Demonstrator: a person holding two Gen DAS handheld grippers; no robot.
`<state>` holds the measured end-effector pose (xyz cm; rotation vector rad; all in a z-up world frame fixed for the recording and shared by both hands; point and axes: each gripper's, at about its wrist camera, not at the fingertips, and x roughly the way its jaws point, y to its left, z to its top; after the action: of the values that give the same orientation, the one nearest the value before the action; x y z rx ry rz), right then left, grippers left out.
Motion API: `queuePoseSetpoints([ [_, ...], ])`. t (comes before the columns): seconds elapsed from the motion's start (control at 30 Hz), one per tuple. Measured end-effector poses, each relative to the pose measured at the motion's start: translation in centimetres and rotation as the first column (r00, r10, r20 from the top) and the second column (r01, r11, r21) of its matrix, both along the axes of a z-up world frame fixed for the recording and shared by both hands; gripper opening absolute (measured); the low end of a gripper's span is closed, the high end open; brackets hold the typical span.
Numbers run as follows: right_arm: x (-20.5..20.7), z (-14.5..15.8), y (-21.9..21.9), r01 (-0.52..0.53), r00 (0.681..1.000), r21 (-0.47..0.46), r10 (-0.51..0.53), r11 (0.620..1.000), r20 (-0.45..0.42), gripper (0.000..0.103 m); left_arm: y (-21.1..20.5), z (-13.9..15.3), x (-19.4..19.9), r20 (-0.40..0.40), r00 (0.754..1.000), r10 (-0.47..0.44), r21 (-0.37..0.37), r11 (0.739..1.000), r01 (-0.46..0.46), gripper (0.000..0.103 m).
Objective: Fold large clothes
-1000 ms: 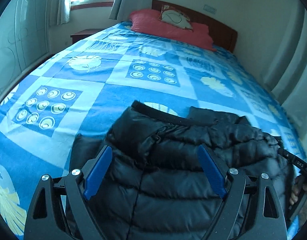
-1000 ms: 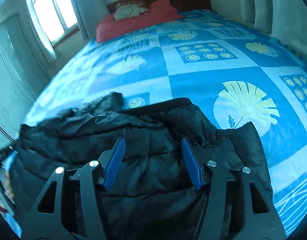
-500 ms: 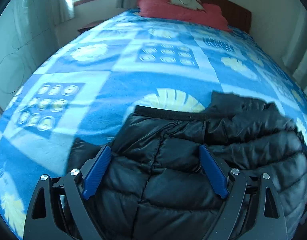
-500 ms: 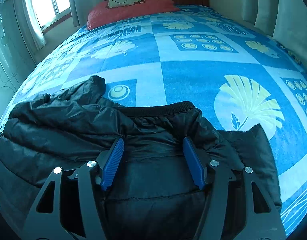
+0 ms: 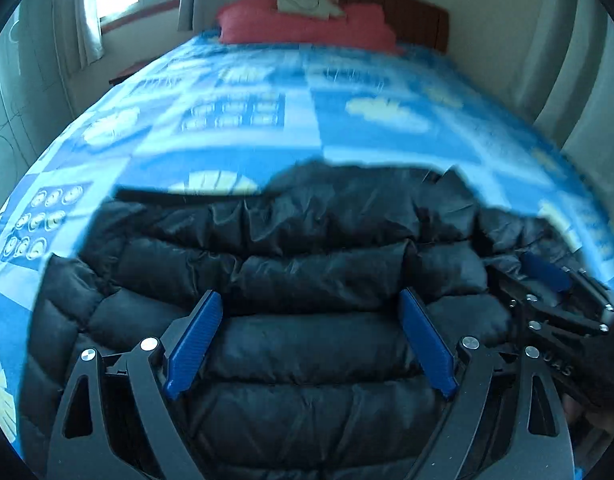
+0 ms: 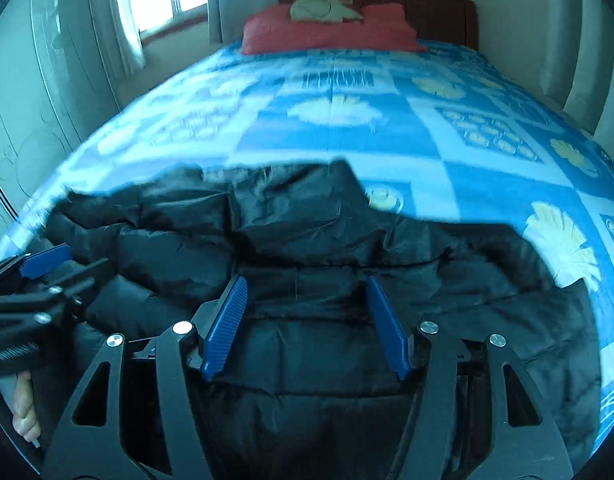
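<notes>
On the left, the left tongs are standing wide apart over the black, glossy, quilted puffer jacket, their ribbed blue pads clamping nothing. The jacket is lying in puffy horizontal ridges across the near end of the bed's soft blue patchwork blanket. To the right, the right tongs have just been opening, hovering over the jacket's crinkled fabric without pressing it.

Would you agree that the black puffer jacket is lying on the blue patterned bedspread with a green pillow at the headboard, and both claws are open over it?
Not quite: the pillow at the headboard is red, not green, as the right wrist view shows. The rest holds: the black puffer jacket lies on the blue patterned bedspread, and the left claw and right claw are open over it.
</notes>
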<state>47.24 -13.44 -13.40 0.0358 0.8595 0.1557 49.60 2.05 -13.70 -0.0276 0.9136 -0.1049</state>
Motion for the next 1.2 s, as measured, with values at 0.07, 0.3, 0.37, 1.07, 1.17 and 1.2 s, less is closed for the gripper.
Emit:
queuePoseSetpoints([
  [0.07, 0.3, -0.5, 0.0, 0.013, 1.000, -0.002, -0.013, 1.000, -0.004, 0.064, -0.2, -0.7, 0.5, -0.007, 1.000, 0.002, 0.028, 1.000, -0.002, 0.088],
  [0.3, 0.1, -0.3, -0.1, 0.017, 1.000, 0.003, -0.017, 1.000, 0.000, 0.065, -0.4, -1.0, 0.8, -0.015, 1.000, 0.010, 0.076, 0.997, -0.009, 0.089],
  [0.37, -1.3, 0.8, -1.0, 0.027, 1.000, 0.054, -0.027, 0.998, 0.007, 0.065, 0.5, 0.1, -0.5, -0.022, 1.000, 0.017, 0.039, 0.999, -0.016, 0.088],
  [1.07, -24.3, -1.0, -18.8, 0.383, 0.921, 0.396, -0.378, 0.835, -0.094, 0.077, 16.1, -0.6, -24.3, -0.086, 0.927, 0.364, -0.393, 0.843, -0.367, 0.088],
  [1.17, -23.5, -1.7, -18.6, 0.405, 0.911, 0.426, -0.400, 0.809, -0.106, 0.077, 16.6, -1.7, -23.0, -0.103, 0.907, 0.408, -0.439, 0.799, -0.410, 0.088],
  [1.2, -23.5, -2.0, -18.5, 0.417, 0.904, 0.436, -0.412, 0.798, -0.110, 0.070, 16.8, -1.7, -22.6, -0.085, 0.896, 0.437, -0.449, 0.786, -0.426, 0.088],
])
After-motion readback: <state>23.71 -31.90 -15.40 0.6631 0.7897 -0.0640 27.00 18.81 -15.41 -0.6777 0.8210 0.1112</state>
